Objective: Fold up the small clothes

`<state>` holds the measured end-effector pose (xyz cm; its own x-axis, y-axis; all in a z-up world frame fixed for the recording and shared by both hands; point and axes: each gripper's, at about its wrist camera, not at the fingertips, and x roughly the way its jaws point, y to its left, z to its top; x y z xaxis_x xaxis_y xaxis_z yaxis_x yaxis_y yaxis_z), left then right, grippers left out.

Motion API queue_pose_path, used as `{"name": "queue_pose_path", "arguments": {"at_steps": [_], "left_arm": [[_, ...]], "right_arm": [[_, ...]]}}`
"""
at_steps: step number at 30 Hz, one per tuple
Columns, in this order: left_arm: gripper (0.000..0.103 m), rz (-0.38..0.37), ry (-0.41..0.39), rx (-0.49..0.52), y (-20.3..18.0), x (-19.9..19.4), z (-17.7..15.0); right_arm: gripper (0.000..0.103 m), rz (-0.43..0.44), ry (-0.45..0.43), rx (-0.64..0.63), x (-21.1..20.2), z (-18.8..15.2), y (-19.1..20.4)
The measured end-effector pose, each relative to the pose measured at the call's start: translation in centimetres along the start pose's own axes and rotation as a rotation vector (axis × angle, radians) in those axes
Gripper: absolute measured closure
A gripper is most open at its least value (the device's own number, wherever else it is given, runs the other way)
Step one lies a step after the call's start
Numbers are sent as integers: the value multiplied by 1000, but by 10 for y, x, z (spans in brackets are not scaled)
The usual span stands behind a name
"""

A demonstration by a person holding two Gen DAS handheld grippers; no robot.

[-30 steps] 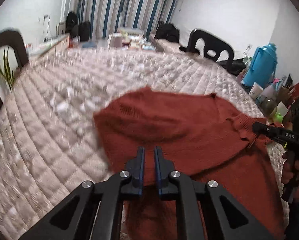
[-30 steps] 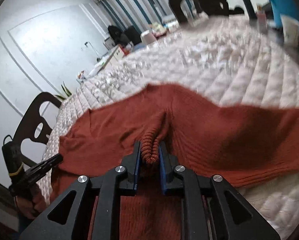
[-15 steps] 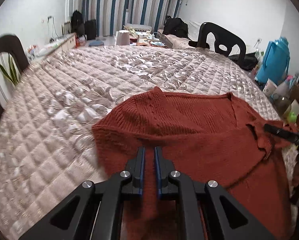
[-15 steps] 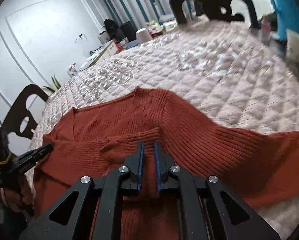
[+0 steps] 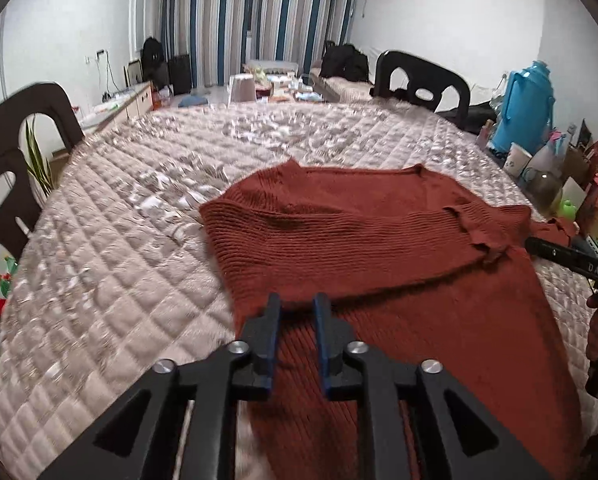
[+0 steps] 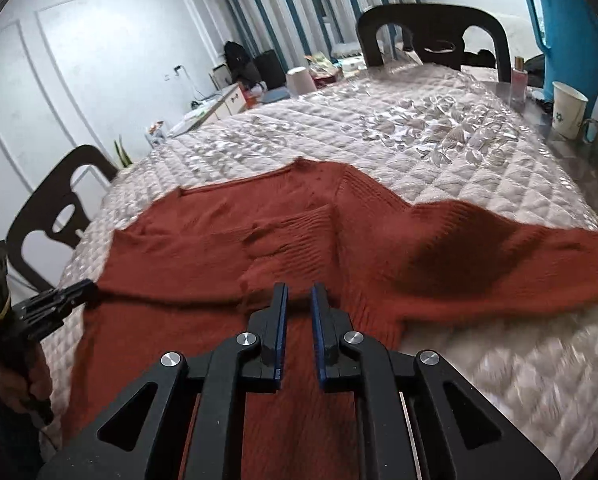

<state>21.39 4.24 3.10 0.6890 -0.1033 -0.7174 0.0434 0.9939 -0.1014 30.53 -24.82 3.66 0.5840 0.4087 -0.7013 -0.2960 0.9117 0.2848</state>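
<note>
Sweater (image 5: pixel 379 248), rust-red and ribbed, lies spread on the quilted cover (image 5: pixel 119 240) of the table, one sleeve folded across its chest and the other stretched out to the side. The left gripper (image 5: pixel 297 306) hovers over its near part, jaws opening with nothing between them. The right gripper (image 6: pixel 299 296) does likewise, jaws parting and empty. Dark chairs (image 6: pixel 431 36) stand around the table.

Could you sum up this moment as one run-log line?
step: folding sweater | left tool: opening, empty | right tool: opening, empty | left sleeve folded across, other spread on quilt
</note>
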Motion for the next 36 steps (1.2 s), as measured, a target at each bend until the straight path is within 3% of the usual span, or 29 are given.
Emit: {"name": "queue_pose_path", "arguments": {"at_steps": [11, 13, 25, 36], "left_arm": [[64, 22, -44, 12, -15, -57, -36], [60, 28, -48, 5, -16, -64, -43], [55, 25, -49, -1, -30, -84, -70], [51, -4, -47, 55, -56, -73, -55]], "right_arm": [[77, 79, -71, 27, -64, -59, 26], [66, 83, -81, 27, -74, -68, 31], [65, 59, -111, 68, -106, -98, 23], [65, -5, -137, 135, -116, -101, -10]]}}
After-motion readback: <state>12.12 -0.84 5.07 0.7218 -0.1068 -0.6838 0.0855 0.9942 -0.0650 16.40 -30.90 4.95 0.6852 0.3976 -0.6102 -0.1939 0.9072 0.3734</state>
